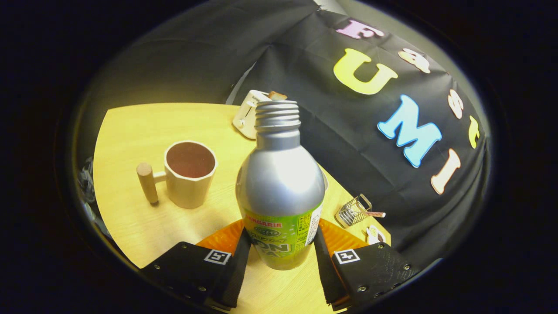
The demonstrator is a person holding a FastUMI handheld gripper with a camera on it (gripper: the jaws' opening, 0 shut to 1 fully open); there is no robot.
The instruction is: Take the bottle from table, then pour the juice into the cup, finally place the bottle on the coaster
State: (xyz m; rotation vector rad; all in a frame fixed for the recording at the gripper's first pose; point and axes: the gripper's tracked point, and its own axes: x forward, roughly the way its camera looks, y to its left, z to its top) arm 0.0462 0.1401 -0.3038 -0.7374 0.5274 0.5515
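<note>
A silver bottle [280,183] with a green label and a bare threaded neck, no cap, stands upright between my fingers. My gripper [282,249] is shut on the bottle, with both fingers pressing on its lower labelled part. I cannot tell whether its base rests on the wooden table [130,131] or hangs just above it. A light wooden cup [190,174] with a peg handle stands beyond my left finger, to the left of the bottle, and its inside looks dark. A thin grey rim [325,179] peeks out behind the bottle's right shoulder; it may be the coaster.
A white toaster [247,114] with a slice of toast stands at the table's far edge behind the bottle. A small wire rack [352,212] and a little white item [375,235] sit by the right edge near the black cloth wall.
</note>
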